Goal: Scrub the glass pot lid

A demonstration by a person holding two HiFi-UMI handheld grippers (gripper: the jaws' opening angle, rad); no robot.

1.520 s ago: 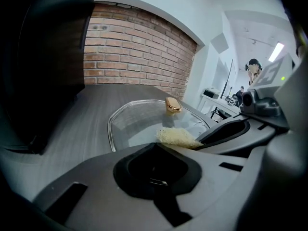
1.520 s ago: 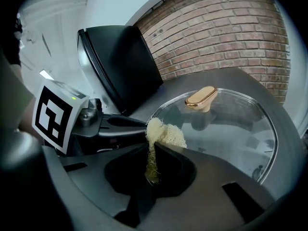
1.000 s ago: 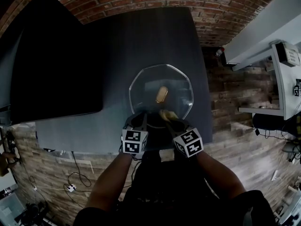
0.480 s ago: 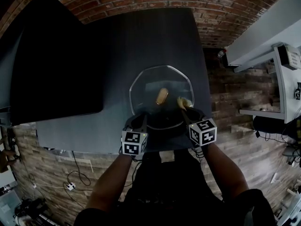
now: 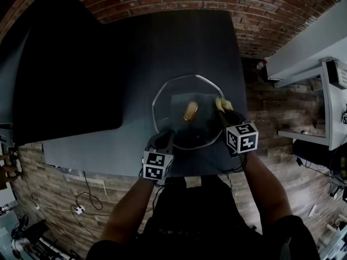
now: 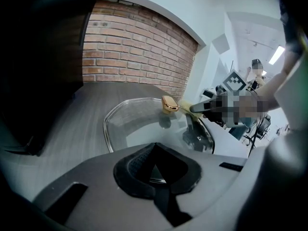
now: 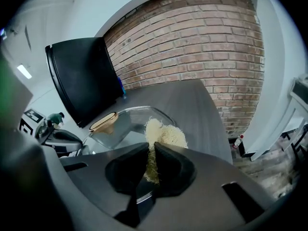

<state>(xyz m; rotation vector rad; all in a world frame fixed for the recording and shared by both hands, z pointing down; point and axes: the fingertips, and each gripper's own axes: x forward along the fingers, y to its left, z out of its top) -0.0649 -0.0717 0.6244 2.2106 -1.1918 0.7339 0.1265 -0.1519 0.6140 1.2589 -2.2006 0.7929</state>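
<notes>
Head view: L claw (image 5: 166, 138) clamps glass lid (image 5: 176, 96) at near rim, R claw (image 5: 224, 111) clamps scrubber (image 5: 219, 103) on right rim.

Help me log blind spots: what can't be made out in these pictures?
Head view: the left gripper hides the near rim of the glass lid.
Head view: the scrub pad is too small to show contact.
Left gripper view: a mosaic patch covers most of the right gripper.
Head view: black panel, too dark to identify.
</notes>
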